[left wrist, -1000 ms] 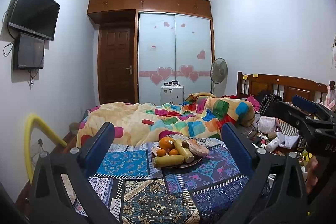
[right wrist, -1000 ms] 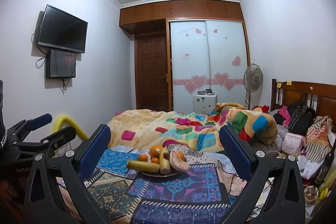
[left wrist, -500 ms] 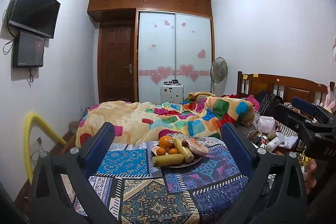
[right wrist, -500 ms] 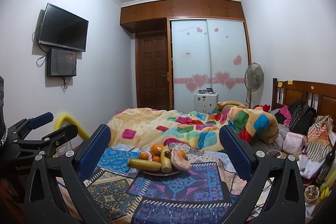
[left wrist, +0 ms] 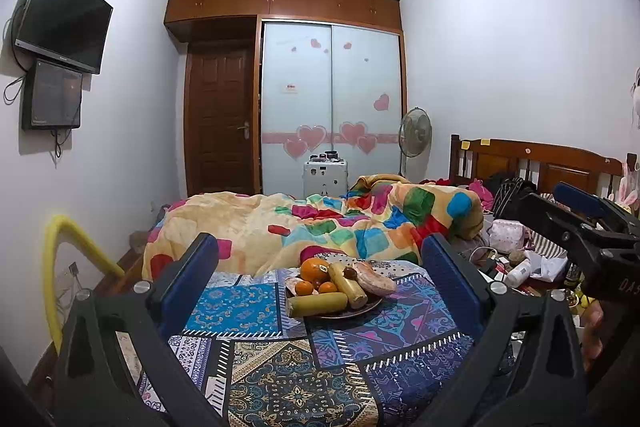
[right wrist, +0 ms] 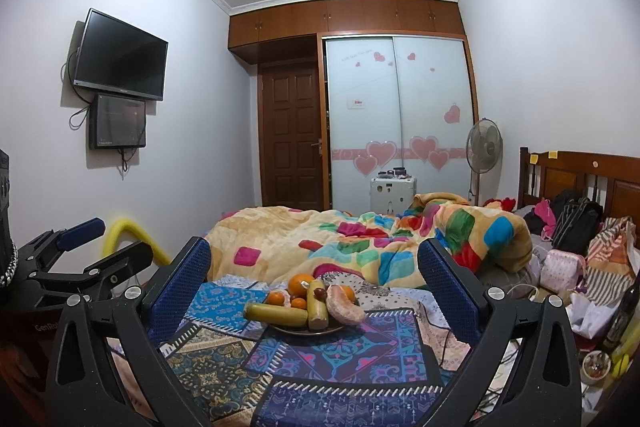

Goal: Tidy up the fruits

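Note:
A dark plate (left wrist: 356,311) of fruit sits on a patterned blue cloth (left wrist: 280,367). It holds a large orange (left wrist: 314,269), small oranges (left wrist: 304,287), two yellow-green banana-like fruits (left wrist: 318,303) and a pinkish peeled fruit (left wrist: 376,281). My left gripper (left wrist: 320,259) is open and empty, well short of the plate. In the right wrist view the plate (right wrist: 292,330) and its large orange (right wrist: 300,283) lie ahead of my right gripper (right wrist: 316,261), which is open and empty. Each gripper shows at the edge of the other's view.
A bed with a colourful blanket (left wrist: 320,223) lies behind the cloth. Bags and clutter (right wrist: 576,267) pile at the right by the wooden headboard (left wrist: 536,163). A yellow tube (left wrist: 60,259) stands at the left wall. A fan (right wrist: 484,147) stands by the wardrobe.
Both views have shifted slightly; the plate sits a little nearer and lower between the fingers. Nothing was grasped or moved on the plate.

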`<state>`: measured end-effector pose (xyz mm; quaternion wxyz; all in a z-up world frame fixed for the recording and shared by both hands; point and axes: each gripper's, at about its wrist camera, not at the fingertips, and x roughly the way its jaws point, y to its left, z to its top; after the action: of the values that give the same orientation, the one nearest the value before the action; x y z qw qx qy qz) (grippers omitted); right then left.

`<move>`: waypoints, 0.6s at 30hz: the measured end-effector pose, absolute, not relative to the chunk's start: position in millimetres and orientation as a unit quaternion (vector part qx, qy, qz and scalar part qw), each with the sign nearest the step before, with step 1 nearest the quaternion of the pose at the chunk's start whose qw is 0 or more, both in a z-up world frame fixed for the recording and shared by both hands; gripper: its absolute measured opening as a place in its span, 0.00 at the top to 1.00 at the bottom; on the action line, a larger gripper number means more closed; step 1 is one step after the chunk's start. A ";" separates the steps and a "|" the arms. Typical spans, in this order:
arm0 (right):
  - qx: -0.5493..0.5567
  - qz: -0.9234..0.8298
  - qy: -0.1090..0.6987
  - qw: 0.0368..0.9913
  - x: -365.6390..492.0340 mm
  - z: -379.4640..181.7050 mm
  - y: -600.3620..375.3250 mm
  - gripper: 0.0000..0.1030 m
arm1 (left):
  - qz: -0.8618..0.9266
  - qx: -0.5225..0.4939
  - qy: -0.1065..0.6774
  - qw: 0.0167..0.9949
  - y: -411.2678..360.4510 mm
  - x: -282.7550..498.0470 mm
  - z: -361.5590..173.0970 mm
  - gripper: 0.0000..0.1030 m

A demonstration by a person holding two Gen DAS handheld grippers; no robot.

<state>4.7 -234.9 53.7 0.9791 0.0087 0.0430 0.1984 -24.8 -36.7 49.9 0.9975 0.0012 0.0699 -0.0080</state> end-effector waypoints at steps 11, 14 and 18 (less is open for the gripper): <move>0.011 0.200 0.045 0.979 4.8 53.3 -235.3 0.00 | -0.008 -0.002 0.071 0.997 -36.0 -25.1 49.7 0.00; 0.011 0.200 0.046 0.979 5.0 53.3 -235.3 0.00 | -0.009 -0.002 0.073 0.997 -34.9 -24.4 49.5 0.00; 0.009 0.198 0.046 0.979 5.8 53.2 -235.5 0.00 | -0.009 -0.002 0.075 0.997 -34.5 -22.6 49.3 0.00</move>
<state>5.8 -235.5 53.2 0.9790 0.0094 0.0460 0.1983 -22.6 -34.5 49.3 0.9971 -0.0023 0.0749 -0.0086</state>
